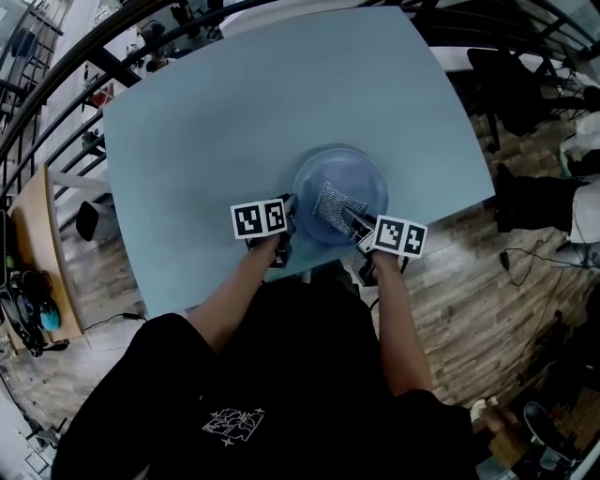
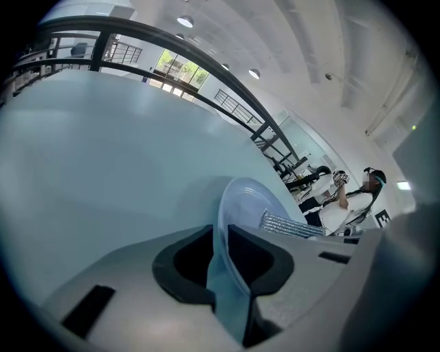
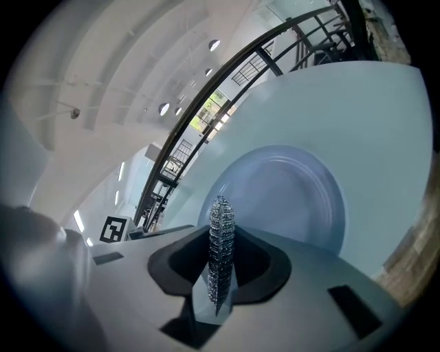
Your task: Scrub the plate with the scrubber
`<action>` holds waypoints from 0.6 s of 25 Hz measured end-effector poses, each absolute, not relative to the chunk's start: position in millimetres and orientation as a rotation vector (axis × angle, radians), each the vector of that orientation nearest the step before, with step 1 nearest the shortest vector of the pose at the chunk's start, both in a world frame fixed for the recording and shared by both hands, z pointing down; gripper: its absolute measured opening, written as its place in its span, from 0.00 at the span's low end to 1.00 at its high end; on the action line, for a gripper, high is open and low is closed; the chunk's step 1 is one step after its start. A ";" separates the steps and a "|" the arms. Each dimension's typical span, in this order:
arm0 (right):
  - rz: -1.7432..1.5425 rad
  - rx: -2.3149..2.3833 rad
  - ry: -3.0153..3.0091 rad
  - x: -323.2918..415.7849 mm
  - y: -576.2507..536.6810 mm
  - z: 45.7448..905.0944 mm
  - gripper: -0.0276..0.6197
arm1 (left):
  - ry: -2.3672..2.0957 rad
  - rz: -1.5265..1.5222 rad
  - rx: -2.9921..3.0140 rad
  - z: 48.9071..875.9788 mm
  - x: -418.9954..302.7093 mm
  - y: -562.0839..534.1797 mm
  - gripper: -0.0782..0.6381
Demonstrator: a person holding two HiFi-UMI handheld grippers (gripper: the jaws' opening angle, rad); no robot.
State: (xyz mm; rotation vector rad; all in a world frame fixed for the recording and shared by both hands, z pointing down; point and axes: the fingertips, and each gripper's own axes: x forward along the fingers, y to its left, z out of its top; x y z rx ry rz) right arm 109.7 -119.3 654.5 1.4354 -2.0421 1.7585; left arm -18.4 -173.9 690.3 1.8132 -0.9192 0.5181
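Closest in, the right gripper (image 3: 221, 271) was shut tight on the shiny metal scrubber (image 3: 221, 220), and the scrubber touched the inside of the see-through plate (image 1: 361, 173). At the plate's near rim, the left gripper (image 2: 221, 271) pinched the edge between its almost closed jaws. The plate sat on the pale blue table (image 1: 234, 112), close to the side by the person, and a wooden floor (image 1: 459, 300) lay around the table.

Ahead of the left gripper (image 2: 218, 237) a pale blue table (image 2: 103, 151) runs to a black railing (image 2: 206, 62). Above it, round ceiling lights (image 2: 184, 21) shine. Wood floor (image 1: 469, 309) surrounds the table.
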 end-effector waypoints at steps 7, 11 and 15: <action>1.824 1.578 -2.131 118.9 -119.6 633.6 0.17 | -0.928 0.514 1.862 677.1 -34.4 -174.3 0.18; 1.820 1.649 -2.177 126.3 -114.3 620.0 0.17 | -0.924 0.509 1.912 662.7 -40.8 -174.3 0.15; 1.805 1.770 -2.211 135.8 -107.7 603.2 0.17 | -0.907 0.485 1.952 645.4 -49.7 -172.9 0.12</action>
